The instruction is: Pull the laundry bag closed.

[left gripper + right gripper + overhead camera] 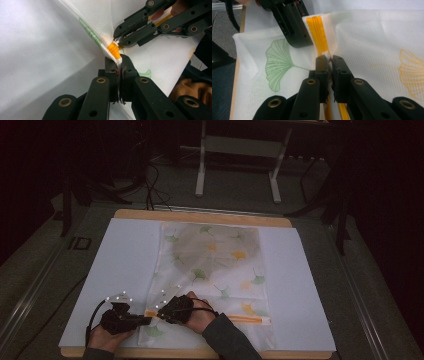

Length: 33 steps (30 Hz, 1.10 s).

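At the frame's lower left, our left gripper [119, 65] and right gripper [329, 65] pinch the white leaf-printed mesh bag's [215, 270] orange zipper [318, 32]; pale desk [125, 255] margins flank it.

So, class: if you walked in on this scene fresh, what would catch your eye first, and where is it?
First the white mesh bag printed with ginkgo leaves, lying flat mid-table on the pale mat. Then its orange zipper near the table's front edge, where the left gripper pinches the bag's zipper end and the right gripper closes on the slider.
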Tool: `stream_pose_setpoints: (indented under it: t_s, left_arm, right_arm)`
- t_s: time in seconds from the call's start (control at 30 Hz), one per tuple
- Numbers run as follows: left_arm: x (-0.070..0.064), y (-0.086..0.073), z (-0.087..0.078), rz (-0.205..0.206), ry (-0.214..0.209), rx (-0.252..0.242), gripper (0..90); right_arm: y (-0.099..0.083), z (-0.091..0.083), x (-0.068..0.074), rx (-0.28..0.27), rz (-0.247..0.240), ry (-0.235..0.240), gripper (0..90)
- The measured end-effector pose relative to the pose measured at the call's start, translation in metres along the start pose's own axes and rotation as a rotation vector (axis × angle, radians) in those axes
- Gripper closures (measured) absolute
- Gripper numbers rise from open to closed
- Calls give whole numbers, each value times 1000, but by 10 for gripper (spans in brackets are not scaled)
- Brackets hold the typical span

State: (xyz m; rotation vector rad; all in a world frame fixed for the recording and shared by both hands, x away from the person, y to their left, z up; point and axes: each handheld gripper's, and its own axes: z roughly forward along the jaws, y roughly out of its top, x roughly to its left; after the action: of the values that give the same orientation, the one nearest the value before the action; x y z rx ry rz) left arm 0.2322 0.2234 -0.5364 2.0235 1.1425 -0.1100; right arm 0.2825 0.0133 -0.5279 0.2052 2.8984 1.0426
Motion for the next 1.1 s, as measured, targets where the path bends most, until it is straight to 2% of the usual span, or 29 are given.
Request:
stream_pose_setpoints:
  t_s: [0.63,1.1]
  left_arm:
    - [1,0,-2,-5,11,-16,870]
    - [1,-1,-3,-7,12,-18,870]
  right_arm:
    - [-6,-7,-2,34,6,-8,845]
    - [-12,-12,-3,38,14,-15,845]
